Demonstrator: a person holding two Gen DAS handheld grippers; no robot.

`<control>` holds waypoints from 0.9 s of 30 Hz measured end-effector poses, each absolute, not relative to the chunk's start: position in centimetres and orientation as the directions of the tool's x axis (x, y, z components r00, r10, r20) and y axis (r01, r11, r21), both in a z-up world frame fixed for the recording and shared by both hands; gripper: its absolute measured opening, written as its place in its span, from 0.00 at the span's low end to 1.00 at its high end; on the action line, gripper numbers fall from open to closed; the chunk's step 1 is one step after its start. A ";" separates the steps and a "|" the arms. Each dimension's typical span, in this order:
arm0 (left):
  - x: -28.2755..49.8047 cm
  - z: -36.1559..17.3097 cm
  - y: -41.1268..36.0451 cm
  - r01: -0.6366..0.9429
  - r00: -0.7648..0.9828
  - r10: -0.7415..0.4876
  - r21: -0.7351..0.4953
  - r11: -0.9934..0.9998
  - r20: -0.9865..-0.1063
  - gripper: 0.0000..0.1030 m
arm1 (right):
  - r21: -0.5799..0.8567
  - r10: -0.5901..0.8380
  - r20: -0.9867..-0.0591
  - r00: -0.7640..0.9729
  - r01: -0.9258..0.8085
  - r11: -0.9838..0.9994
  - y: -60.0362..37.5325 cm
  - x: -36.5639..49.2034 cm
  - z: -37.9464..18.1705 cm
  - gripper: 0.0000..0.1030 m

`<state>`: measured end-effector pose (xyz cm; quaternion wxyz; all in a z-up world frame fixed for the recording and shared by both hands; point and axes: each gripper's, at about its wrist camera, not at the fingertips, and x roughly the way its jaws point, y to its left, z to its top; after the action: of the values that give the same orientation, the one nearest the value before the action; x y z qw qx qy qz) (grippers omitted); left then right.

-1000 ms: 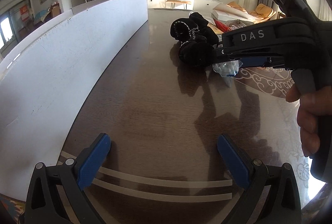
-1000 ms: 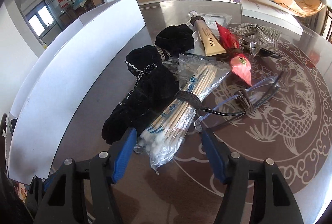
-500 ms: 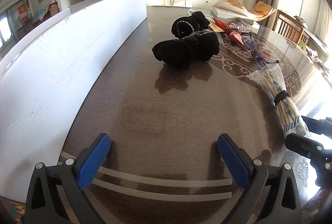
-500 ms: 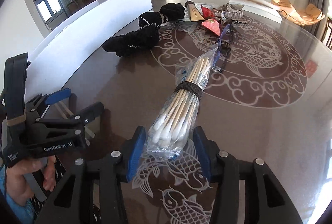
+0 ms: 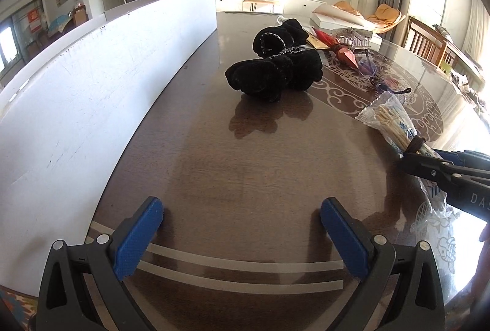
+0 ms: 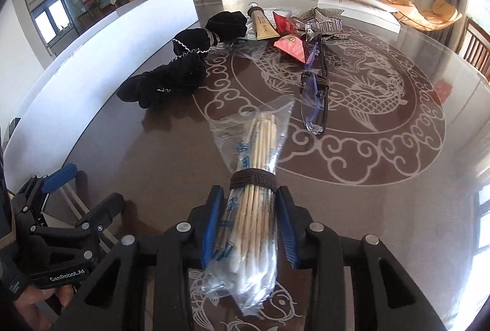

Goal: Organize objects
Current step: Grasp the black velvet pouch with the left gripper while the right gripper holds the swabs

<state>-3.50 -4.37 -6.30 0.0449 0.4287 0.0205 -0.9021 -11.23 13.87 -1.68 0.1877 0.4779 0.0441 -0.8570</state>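
The right gripper [image 6: 248,220] is closing its blue jaws on the clear bag of wooden cotton swabs [image 6: 254,202], which seems just above the dark glass table [image 6: 382,208]. The left gripper [image 5: 242,230] is wide open, holding nothing. Farther off lies black velvet cloth [image 6: 171,79].

My left wrist camera looks down over my left gripper [image 5: 242,234] at the table [image 5: 245,165]; the right sits close behind my right gripper [image 6: 247,226]. Both share the black cloth bundle [image 5: 275,73], probably gloves.
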 end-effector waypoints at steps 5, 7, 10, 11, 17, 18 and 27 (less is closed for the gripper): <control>-3.6 -6.3 -4.3 0.100 -0.624 -0.064 0.001 -0.995 -0.779 1.00 | 0.049 -0.273 -0.810 -0.519 0.404 -0.913 16.0 -9.9 -2.0 0.31; -3.7 -6.3 -4.3 0.102 -0.620 -0.064 0.001 -0.995 -0.782 1.00 | 0.026 -0.277 -0.800 -0.533 0.430 -0.902 16.1 -9.8 -2.2 0.31; -4.2 -6.2 -4.0 0.069 -0.595 -0.036 -0.006 -0.998 -0.803 1.00 | -0.031 -0.275 -0.778 -0.565 0.471 -0.882 15.7 -9.5 -2.4 0.31; -4.5 -5.9 -4.0 0.052 -0.591 -0.012 -0.024 -0.998 -0.807 1.00 | -0.026 -0.285 -0.770 -0.571 0.474 -0.880 15.8 -9.5 -2.5 0.31; -9.2 -2.7 -3.8 -0.062 -0.643 -0.008 0.062 -0.996 -0.766 1.00 | 0.034 -0.330 -0.759 -0.561 0.472 -0.881 16.6 -9.7 -2.5 0.31; -10.5 -2.6 -3.5 -0.087 -0.639 -0.011 0.086 -0.992 -0.769 1.00 | 0.036 -0.331 -0.759 -0.561 0.471 -0.881 16.6 -9.7 -2.5 0.31; -15.8 -4.7 -1.7 -0.217 -0.591 0.050 0.099 -0.971 -0.805 0.36 | 0.083 -0.357 -0.750 -0.556 0.457 -0.886 17.3 -10.0 -2.5 0.31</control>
<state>-15.82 -1.73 -4.72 -0.0751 0.4458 -0.0937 -0.8871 -9.96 17.26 -2.52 0.2311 0.4103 0.0608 -0.8801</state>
